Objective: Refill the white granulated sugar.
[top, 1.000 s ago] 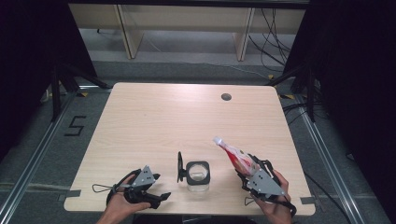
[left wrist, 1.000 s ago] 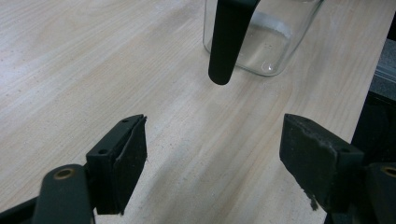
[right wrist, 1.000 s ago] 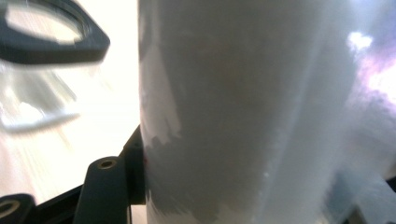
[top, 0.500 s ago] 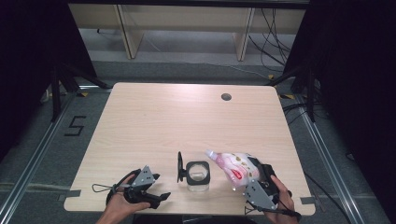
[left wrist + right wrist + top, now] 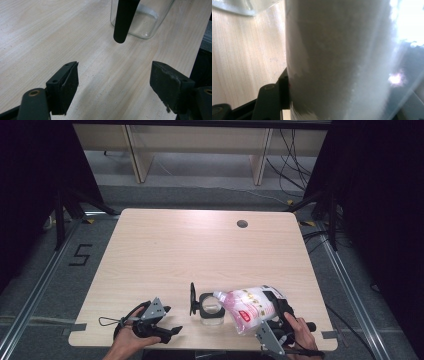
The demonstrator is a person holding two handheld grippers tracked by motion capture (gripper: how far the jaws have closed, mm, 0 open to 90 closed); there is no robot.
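Grey floor and dark curtains sit around your pale wooden worktop (image 5: 165, 255), and a black "5" (image 5: 80, 255) is marked on the floor to its left. One small round hole (image 5: 242, 224) sits near the far right side of the worktop.

Your right gripper (image 5: 274, 314), at the near right edge, has its fingers closed on a soft plastic bag (image 5: 247, 306) full of white grains. You hold the bag tipped over to the left, with its mouth right at the rim of a clear glass jar (image 5: 212, 309). That bag has a pink and red label with writing on it, but the letters are too small to read. In the right gripper view the bag (image 5: 337, 60) stands right up against the camera, with one black finger (image 5: 283, 92) pressed to its side.

Just left of the bag, the jar stands upright close to the near edge. Its black lid (image 5: 192, 298) hangs open on the left side.

Your left gripper (image 5: 167, 332) rests low at the near left, well apart from the jar. Its fingers (image 5: 65, 85) are spread wide with nothing in them.
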